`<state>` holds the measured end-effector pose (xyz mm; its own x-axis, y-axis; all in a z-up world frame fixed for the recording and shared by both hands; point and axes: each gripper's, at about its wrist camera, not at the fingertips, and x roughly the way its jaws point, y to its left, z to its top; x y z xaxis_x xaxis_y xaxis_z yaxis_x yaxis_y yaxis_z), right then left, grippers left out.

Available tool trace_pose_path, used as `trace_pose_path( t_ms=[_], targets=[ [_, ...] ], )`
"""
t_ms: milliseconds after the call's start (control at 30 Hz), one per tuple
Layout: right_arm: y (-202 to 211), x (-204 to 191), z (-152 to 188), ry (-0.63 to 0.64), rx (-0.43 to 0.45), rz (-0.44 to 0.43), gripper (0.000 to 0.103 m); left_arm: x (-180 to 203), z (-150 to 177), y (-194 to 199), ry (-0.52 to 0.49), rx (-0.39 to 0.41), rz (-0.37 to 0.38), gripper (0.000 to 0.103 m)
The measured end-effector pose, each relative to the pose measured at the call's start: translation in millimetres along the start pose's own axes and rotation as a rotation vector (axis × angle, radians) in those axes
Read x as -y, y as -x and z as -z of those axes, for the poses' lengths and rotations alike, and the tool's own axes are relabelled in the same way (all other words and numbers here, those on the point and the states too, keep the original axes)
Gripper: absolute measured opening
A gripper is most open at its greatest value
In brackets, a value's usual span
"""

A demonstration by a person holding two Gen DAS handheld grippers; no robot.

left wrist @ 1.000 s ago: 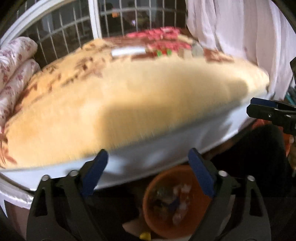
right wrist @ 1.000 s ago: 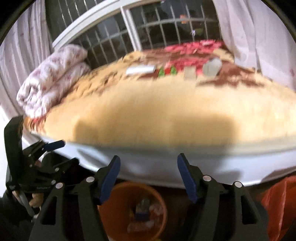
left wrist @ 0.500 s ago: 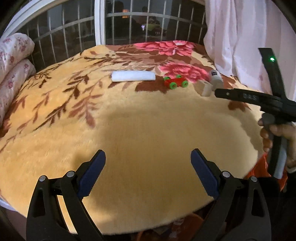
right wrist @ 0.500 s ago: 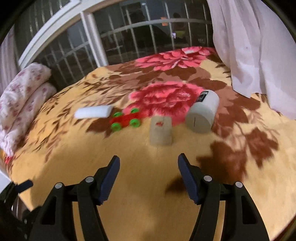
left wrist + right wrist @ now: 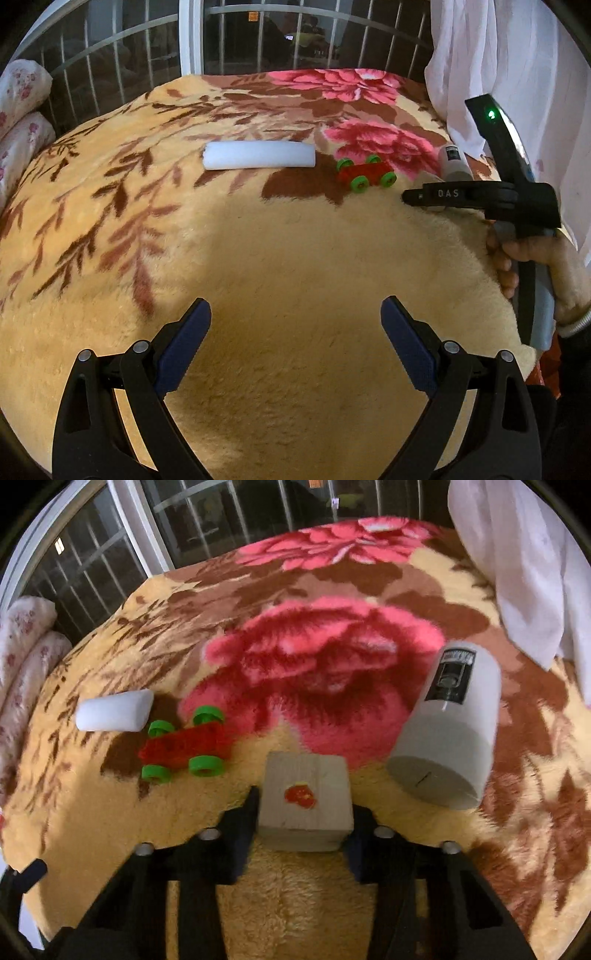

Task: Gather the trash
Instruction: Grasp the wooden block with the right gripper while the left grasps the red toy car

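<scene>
Right gripper (image 5: 304, 812) jaws, just closing, now pinch the beige block (image 5: 306, 800); a moment earlier it lay free.
Left gripper (image 5: 295, 332) spread, empty; the block's underside is hidden.

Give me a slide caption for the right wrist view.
Right gripper closing on a pale wooden block on the floral blanket, beside a red toy car.

right tongs (image 5: 304, 812) just closing on a block, left tongs (image 5: 295, 336) agape

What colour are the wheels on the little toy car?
Bright green, on the small red toy car lying on the blanket; the right wrist view shows it best.
</scene>
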<state>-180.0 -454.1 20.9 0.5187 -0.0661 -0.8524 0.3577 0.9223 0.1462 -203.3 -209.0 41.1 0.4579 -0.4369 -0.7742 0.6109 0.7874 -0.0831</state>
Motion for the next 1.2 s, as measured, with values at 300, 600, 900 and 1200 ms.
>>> trace_pose_path(
  t_ms=[300,600,900,1200],
  targets=[
    [34.0,2.3,10.3,-0.003,0.133,0.027,0.034,11.5,-1.7,-8.8,-0.037,-0.012,-0.066,0.091],
    [93.9,10.0,41.6,0.039,0.281,0.029,0.034,28.9,-14.3,-14.0,-0.062,-0.022,-0.052,0.091],
    [139.6,63.9,107.5,-0.095,0.398,-0.049,0.034,59.4,-69.8,-69.2,-0.179,-0.065,-0.045,0.091],
    [157.8,62.0,128.1,-0.045,0.501,-0.063,0.034,71.1,-108.0,-125.3,-0.12,-0.147,-0.006,0.091]
  ],
)
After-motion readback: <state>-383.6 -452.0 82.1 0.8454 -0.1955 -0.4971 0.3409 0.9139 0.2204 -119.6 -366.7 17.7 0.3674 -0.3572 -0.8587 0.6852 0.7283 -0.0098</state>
